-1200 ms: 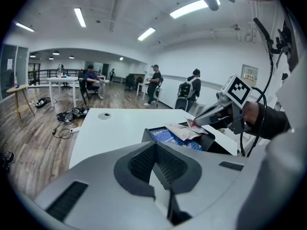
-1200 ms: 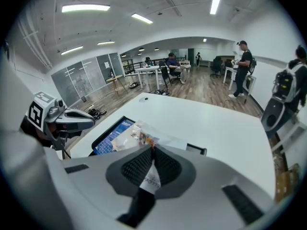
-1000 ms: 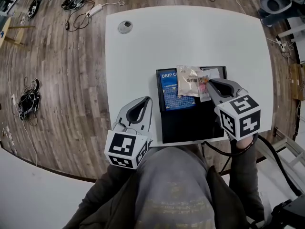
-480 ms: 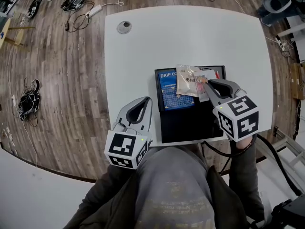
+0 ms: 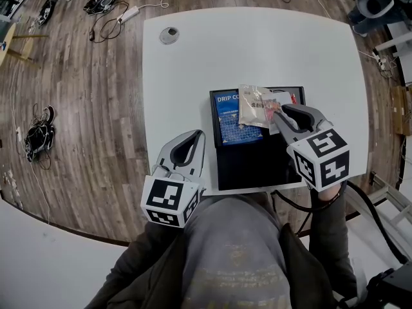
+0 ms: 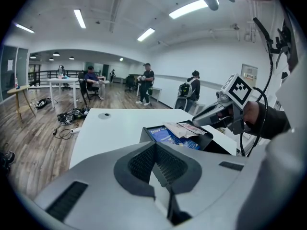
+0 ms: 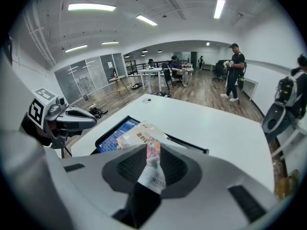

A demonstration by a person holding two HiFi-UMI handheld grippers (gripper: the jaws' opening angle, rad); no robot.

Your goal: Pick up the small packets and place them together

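**Head view.** A white table (image 5: pixel 193 69) carries a black tray (image 5: pixel 257 169) near the person's edge. Three small packets lie gathered at the tray's far end. A blue packet (image 5: pixel 230 121) lies flat on the left and a tan packet (image 5: pixel 252 108) overlaps it. A pink-printed packet (image 5: pixel 275 113) sits on the right, at the tips of the right gripper (image 5: pixel 281 116). The left gripper (image 5: pixel 197 135) hangs over the table's near edge, just left of the tray and apart from every packet.

**Left gripper view.** The jaws are closed tip to tip with nothing between them. The tray and packets lie ahead and to the right.

**Right gripper view.** The jaws have just been opening and stand partly apart. The pink-printed packet (image 7: pixel 152 169) stands edge-on between them, with a gap showing on either side. The pads are judged not to be pressing on it.

**Handling.** The packets look like thin, light film sachets, soft enough to buckle and probably slick. The best hold is judged to be a flat sealed edge or corner, pinched lightly. A grip across the filled middle may let the packet slide or fold. On withdrawal the packet could cling to a pad and be dragged off the pile
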